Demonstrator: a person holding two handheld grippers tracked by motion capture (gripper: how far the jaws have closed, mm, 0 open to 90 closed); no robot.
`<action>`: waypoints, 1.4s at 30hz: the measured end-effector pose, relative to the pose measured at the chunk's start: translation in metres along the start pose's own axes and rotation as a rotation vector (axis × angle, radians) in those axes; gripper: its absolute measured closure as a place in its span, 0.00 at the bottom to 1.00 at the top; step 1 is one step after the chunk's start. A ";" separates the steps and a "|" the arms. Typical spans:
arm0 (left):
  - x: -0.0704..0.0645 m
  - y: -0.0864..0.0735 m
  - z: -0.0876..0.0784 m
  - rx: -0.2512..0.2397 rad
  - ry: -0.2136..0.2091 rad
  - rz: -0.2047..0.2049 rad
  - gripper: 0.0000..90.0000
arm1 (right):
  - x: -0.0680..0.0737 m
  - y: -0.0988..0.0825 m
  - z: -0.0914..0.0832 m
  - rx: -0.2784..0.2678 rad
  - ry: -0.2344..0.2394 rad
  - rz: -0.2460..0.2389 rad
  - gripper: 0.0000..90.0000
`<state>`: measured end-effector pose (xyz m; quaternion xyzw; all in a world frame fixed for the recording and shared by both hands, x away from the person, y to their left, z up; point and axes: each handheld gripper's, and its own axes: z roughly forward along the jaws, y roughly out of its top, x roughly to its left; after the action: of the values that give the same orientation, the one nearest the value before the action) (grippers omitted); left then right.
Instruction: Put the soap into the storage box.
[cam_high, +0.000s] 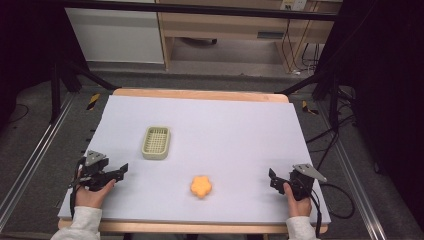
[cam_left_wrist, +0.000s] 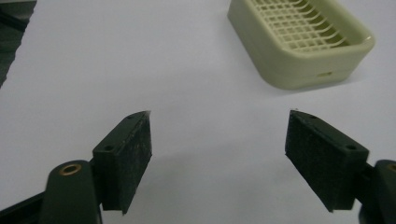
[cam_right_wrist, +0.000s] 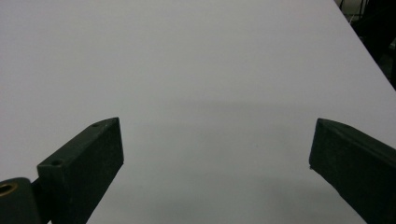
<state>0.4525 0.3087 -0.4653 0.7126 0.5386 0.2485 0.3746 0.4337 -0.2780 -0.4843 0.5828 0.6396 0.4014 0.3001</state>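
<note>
Resting both grippers wide-jawed at the table's near corners, you are leaving the orange flower-shaped piece (cam_high: 201, 186) free between them; the left gripper (cam_high: 121, 170) is facing the pale green basket (cam_high: 156, 142), the right gripper (cam_high: 272, 178) holding nothing.

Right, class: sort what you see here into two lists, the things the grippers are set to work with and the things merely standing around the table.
In the job:
left gripper, open
right gripper, open
orange flower-shaped piece
pale green basket
table, which carries both

Just standing about:
wooden shelving behind the table
cables on the floor
</note>
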 end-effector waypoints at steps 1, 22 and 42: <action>-0.001 0.001 -0.001 -0.008 -0.009 0.000 0.27 | -0.001 0.000 0.000 0.008 0.005 0.004 0.04; -0.046 0.009 -0.010 -0.014 -0.115 0.123 0.31 | 0.001 0.000 0.002 0.028 0.015 -0.013 0.04; -0.082 0.017 -0.011 -0.029 -0.190 0.182 0.30 | 0.002 0.000 0.004 0.042 0.007 -0.023 0.04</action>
<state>0.4291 0.2307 -0.4410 0.7735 0.4301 0.2203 0.4101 0.4364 -0.2757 -0.4859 0.5803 0.6556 0.3863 0.2903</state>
